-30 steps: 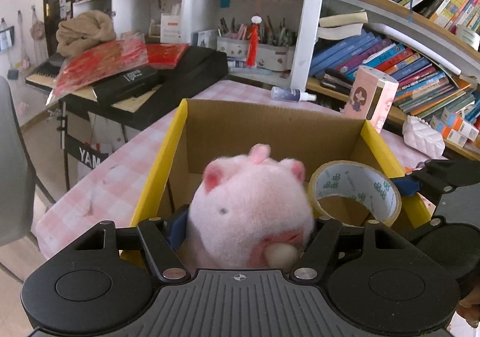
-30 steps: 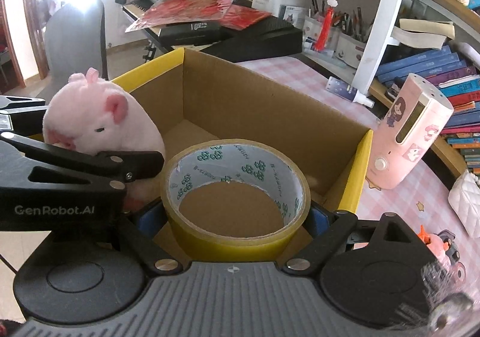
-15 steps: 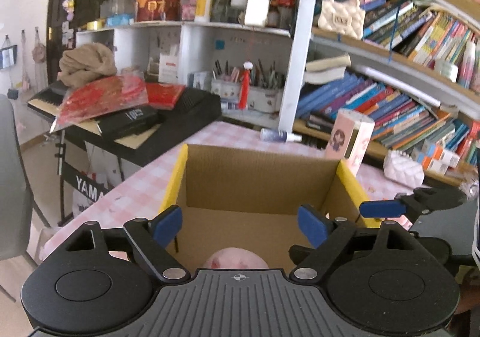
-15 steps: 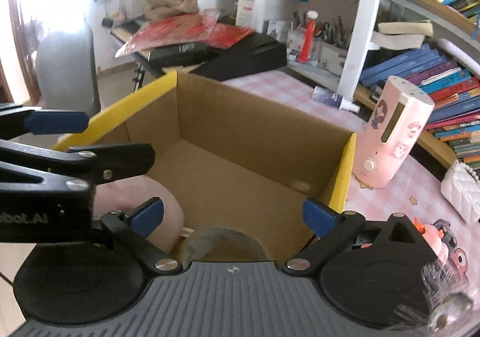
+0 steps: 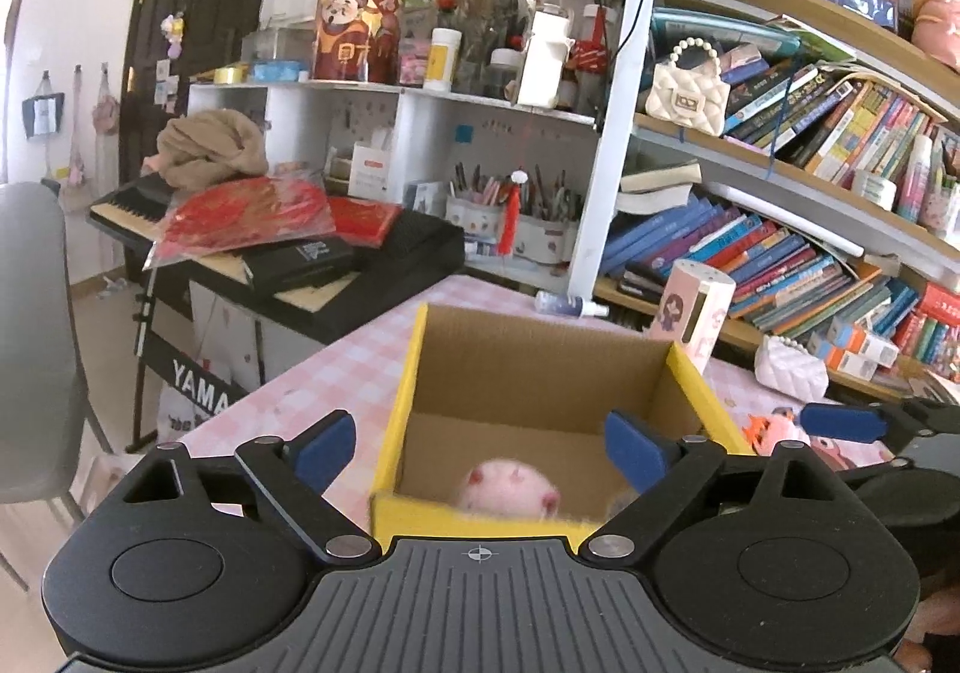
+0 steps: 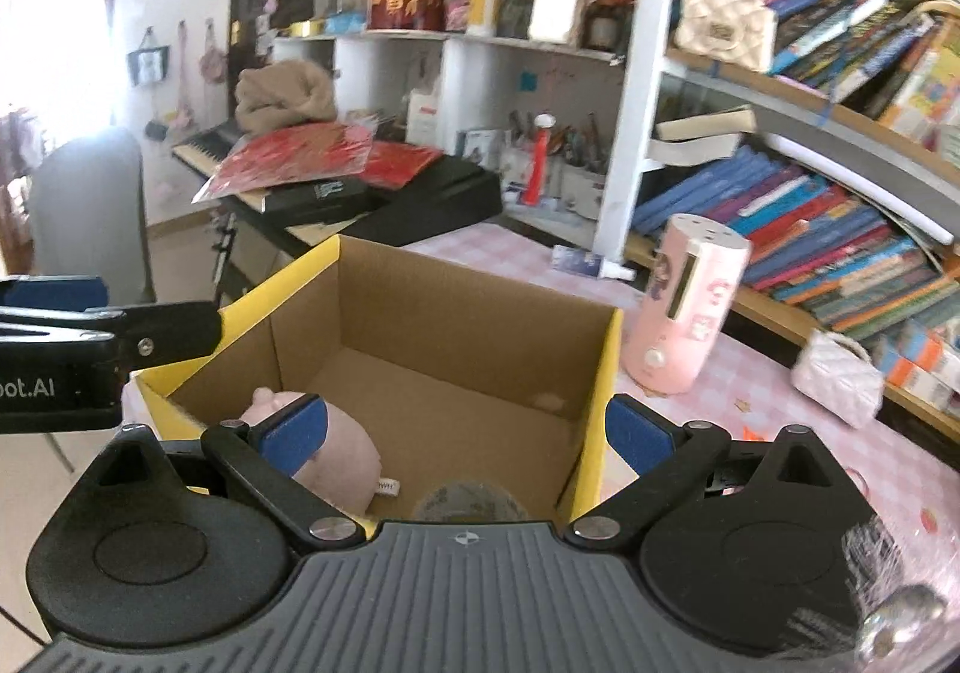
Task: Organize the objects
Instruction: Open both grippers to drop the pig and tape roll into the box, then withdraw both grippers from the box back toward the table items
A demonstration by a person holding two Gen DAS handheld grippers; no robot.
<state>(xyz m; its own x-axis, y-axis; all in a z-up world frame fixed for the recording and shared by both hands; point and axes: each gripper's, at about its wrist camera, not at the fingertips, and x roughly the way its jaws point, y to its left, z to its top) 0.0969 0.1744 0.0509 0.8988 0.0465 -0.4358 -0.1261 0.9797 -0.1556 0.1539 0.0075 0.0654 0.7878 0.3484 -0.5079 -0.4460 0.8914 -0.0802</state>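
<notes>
An open cardboard box with yellow rims [image 5: 414,367] [image 6: 600,373] stands on the pink checked table. A pink plush pig [image 5: 510,484] [image 6: 342,451] lies on the box floor at its near left. A roll of tape [image 6: 468,502] lies beside it at the near edge, mostly hidden by my right gripper's body. My left gripper [image 5: 480,451] is open and empty above the near rim. My right gripper [image 6: 468,433] is open and empty above the box. The left gripper's finger [image 6: 108,325] shows at the left of the right wrist view.
A pink cylindrical appliance [image 6: 684,307] stands right of the box. A small white purse [image 6: 840,385], a pink toy [image 5: 774,430] and a spray bottle [image 6: 591,264] lie on the table. A keyboard with red packets [image 5: 270,241] and bookshelves [image 5: 780,229] stand behind. A grey chair [image 5: 30,343] is left.
Both grippers opened, dropping the plush pig and the tape roll into the box, then rose and drew back from it.
</notes>
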